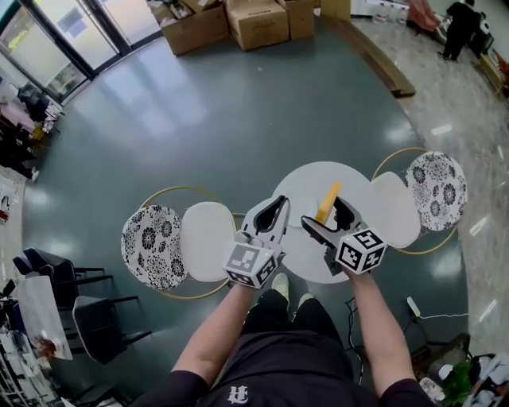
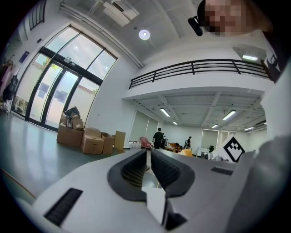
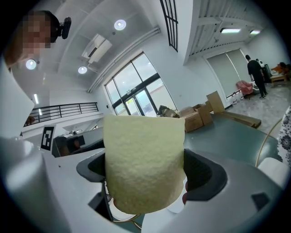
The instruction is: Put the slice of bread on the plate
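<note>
My right gripper [image 1: 324,216] is shut on a pale yellow slice of bread [image 1: 328,201]. It holds the slice upright and edge-on above the round white table [image 1: 358,187]. In the right gripper view the slice of bread [image 3: 143,159] fills the space between the dark fingers of the right gripper [image 3: 145,179], which grip its lower part. My left gripper [image 1: 274,210] hangs beside it over the table's left edge. In the left gripper view the left gripper [image 2: 148,158] is shut, with nothing between its pads. I cannot pick out a plate on the white table top.
Round chairs flank the table: patterned cushions at left [image 1: 153,246] and right [image 1: 436,191], with white seats [image 1: 208,238] [image 1: 395,208] closer in. Cardboard boxes [image 1: 254,20] stand far across the green floor. Black chairs [image 1: 79,306] are at lower left. A person [image 1: 460,28] stands far right.
</note>
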`<act>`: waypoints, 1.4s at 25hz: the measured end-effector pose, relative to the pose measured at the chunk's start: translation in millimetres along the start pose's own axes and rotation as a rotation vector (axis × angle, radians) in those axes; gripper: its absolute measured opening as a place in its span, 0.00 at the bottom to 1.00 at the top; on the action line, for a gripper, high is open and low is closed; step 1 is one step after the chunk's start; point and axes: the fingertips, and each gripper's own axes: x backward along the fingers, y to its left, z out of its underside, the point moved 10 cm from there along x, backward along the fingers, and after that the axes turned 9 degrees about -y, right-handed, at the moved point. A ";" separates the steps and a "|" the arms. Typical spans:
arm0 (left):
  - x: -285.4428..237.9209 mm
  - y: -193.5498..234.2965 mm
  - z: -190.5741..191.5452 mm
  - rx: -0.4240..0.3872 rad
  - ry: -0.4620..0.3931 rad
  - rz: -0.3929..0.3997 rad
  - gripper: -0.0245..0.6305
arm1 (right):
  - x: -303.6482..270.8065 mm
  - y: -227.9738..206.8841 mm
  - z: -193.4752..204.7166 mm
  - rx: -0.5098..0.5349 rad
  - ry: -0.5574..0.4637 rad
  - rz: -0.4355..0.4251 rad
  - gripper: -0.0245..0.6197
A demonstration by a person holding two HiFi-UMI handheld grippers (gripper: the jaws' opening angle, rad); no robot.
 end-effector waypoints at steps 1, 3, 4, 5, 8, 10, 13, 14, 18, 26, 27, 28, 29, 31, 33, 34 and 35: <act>-2.8 7.3 9.1 0.002 0.001 0.000 0.09 | -8.4 -8.8 10.1 0.002 0.013 0.004 0.81; -8.4 22.0 27.5 0.008 0.003 -0.005 0.09 | -24.9 -25.8 31.0 0.015 0.047 0.009 0.81; -11.0 28.9 36.6 0.011 0.005 -0.007 0.09 | -32.9 -33.8 41.5 0.025 0.068 0.011 0.81; -13.4 35.2 45.5 0.014 0.008 -0.008 0.09 | -40.5 -41.5 51.9 0.040 0.093 0.014 0.81; -19.9 51.2 69.6 0.023 0.019 -0.015 0.09 | -62.3 -63.7 81.7 0.115 0.192 0.027 0.81; -22.9 60.1 83.9 0.030 0.028 -0.021 0.09 | -75.9 -76.4 100.5 0.182 0.267 0.037 0.81; -27.1 71.1 100.1 0.041 0.032 -0.029 0.09 | -94.1 -90.0 122.1 0.278 0.355 0.037 0.81; -28.9 73.8 104.1 0.046 0.032 -0.031 0.09 | -98.9 -92.8 127.1 0.304 0.375 0.033 0.81; -36.2 81.2 118.7 0.055 0.039 -0.035 0.09 | -110.2 -102.0 142.5 0.362 0.432 0.015 0.81; -41.2 90.7 127.7 0.045 0.064 -0.047 0.09 | -131.9 -107.5 170.3 0.447 0.588 -0.047 0.81; -41.5 90.9 126.8 0.043 0.064 -0.048 0.09 | -134.0 -107.7 173.4 0.461 0.604 -0.052 0.81; -41.8 91.4 126.2 0.042 0.064 -0.049 0.09 | -136.0 -108.4 176.4 0.473 0.616 -0.057 0.81; -42.3 91.9 126.0 0.042 0.064 -0.051 0.09 | -137.9 -109.5 179.1 0.484 0.626 -0.061 0.81; -43.0 92.6 126.4 0.042 0.066 -0.053 0.09 | -140.5 -111.3 183.0 0.495 0.650 -0.069 0.81; -42.5 93.3 127.2 0.042 0.071 -0.055 0.09 | -142.0 -111.5 185.7 0.499 0.677 -0.072 0.81; -41.7 93.9 127.3 0.042 0.073 -0.056 0.09 | -142.5 -111.4 186.8 0.503 0.689 -0.073 0.81; -40.9 94.9 127.2 0.042 0.075 -0.058 0.09 | -143.1 -111.7 187.5 0.507 0.696 -0.073 0.81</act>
